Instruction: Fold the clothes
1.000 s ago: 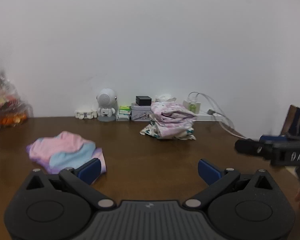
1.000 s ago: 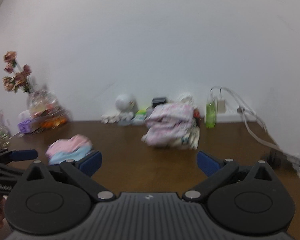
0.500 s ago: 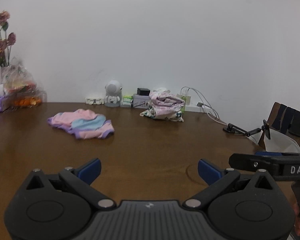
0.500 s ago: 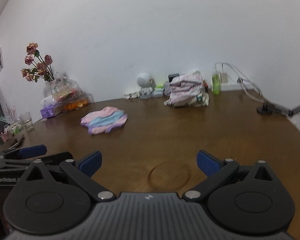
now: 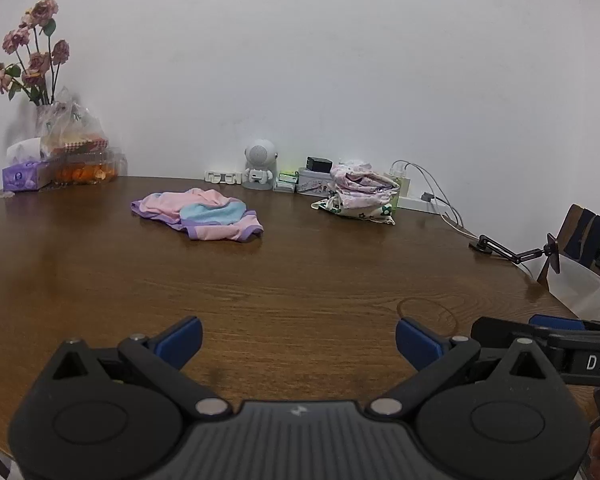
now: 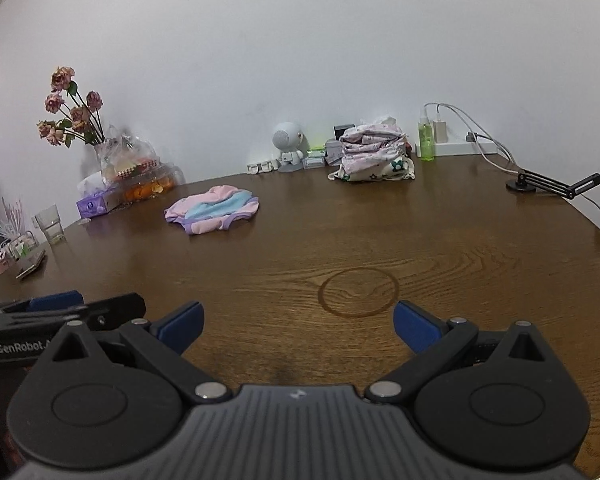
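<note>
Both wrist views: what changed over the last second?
Both grippers, left and right, pulled back from the clothes toward the near edge of the table; nothing was grasped or released. The pink garment, the folded stack and the open jaws stayed as they were.

Plain white wall (image 5: 300, 60), unmarked. Brown wood-grain tabletop (image 5: 300, 280) meets it along the far edge. A chair (image 5: 588, 236) stands off the tabletop's right edge.
</note>
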Demonstrator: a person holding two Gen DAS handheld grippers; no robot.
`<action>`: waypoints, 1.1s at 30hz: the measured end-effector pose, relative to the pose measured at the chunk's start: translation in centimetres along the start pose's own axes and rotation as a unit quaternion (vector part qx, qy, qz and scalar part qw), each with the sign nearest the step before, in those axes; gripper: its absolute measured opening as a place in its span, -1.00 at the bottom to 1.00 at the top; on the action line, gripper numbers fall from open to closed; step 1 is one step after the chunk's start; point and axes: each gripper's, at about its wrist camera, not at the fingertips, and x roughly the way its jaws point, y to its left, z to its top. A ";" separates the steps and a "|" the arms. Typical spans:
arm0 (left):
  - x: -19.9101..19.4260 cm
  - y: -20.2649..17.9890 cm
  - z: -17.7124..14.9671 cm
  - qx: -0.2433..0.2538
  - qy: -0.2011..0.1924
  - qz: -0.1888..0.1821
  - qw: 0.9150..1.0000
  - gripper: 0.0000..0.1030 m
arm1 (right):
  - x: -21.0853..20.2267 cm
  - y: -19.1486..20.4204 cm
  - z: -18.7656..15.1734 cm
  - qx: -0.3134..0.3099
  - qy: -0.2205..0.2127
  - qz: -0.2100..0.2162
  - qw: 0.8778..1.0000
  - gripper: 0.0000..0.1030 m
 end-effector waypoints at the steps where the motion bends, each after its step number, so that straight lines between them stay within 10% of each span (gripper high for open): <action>1: 0.0 0.0 -0.1 0.000 0.001 0.001 1.000 1.00 | 0.0 0.1 0.0 -0.003 -0.002 -0.001 1.000 0.99; 33: 0.0 -0.6 -0.6 0.013 0.000 0.008 1.000 1.00 | -0.1 -0.2 -0.6 -0.011 0.004 -0.016 1.000 0.99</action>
